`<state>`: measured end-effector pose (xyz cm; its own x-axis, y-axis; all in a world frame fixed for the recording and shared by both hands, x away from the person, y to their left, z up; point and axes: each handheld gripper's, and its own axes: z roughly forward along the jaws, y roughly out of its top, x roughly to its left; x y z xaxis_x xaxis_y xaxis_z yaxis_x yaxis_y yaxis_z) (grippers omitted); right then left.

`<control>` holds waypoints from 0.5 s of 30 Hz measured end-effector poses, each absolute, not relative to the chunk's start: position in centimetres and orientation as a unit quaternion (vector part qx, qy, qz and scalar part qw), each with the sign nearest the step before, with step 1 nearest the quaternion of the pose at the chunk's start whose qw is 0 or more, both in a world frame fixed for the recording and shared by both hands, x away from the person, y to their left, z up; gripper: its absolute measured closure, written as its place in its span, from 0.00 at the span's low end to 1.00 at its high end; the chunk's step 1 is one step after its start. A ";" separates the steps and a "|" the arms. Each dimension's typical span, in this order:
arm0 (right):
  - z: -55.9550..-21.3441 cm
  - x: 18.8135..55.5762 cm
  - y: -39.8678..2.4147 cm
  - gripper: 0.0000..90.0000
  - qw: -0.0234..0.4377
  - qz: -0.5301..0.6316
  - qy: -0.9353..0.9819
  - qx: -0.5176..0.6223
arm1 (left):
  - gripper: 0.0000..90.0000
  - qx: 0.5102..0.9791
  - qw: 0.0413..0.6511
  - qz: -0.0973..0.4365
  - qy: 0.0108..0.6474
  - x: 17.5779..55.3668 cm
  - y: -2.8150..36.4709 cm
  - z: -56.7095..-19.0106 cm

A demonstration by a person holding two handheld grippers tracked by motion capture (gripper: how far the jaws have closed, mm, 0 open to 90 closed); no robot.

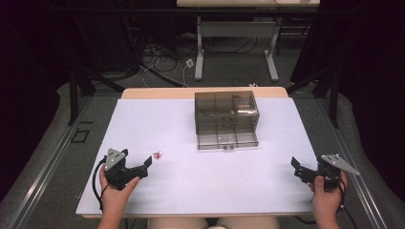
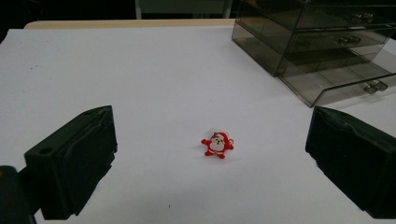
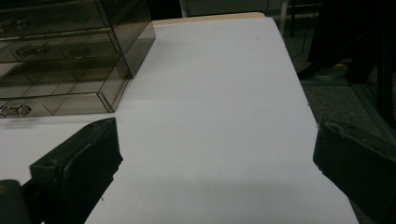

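While we hold both grippers low over the white table (image 1: pixel 267 186), the left gripper (image 1: pixel 149 161) has its jaws spread wide with nothing between them. It points at a tiny red Santa figure (image 2: pixel 217 144), which lies flat on the table just ahead of its tips. Our right gripper (image 1: pixel 294 167) is also wide open and empty, well apart from the Santa, near the table's right edge. Further back sits a smoky clear drawer box (image 1: pixel 227 119), its bottom drawer (image 1: pixel 228 140) pulled out a bit.
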<state>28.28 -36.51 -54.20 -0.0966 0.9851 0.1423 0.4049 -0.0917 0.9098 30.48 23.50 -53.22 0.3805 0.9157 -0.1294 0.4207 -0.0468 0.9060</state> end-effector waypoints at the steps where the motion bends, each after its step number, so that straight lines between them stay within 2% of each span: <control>1: -54.2 28.3 -36.5 0.00 0.325 0.447 0.591 0.588 | 0.02 0.675 0.484 0.257 0.494 30.6 23.4 -53.2; 5: -54.1 28.0 -36.3 0.00 0.324 0.451 0.591 0.585 | 0.04 0.687 0.475 0.257 0.486 30.6 22.9 -53.3; 7: -54.1 28.0 -36.1 0.01 0.326 0.446 0.598 0.580 | 0.09 0.690 0.471 0.260 0.484 30.6 22.7 -53.2; 15: -54.2 27.9 -35.2 0.00 0.335 0.442 0.616 0.560 | 0.10 0.689 0.473 0.255 0.486 30.7 22.4 -53.1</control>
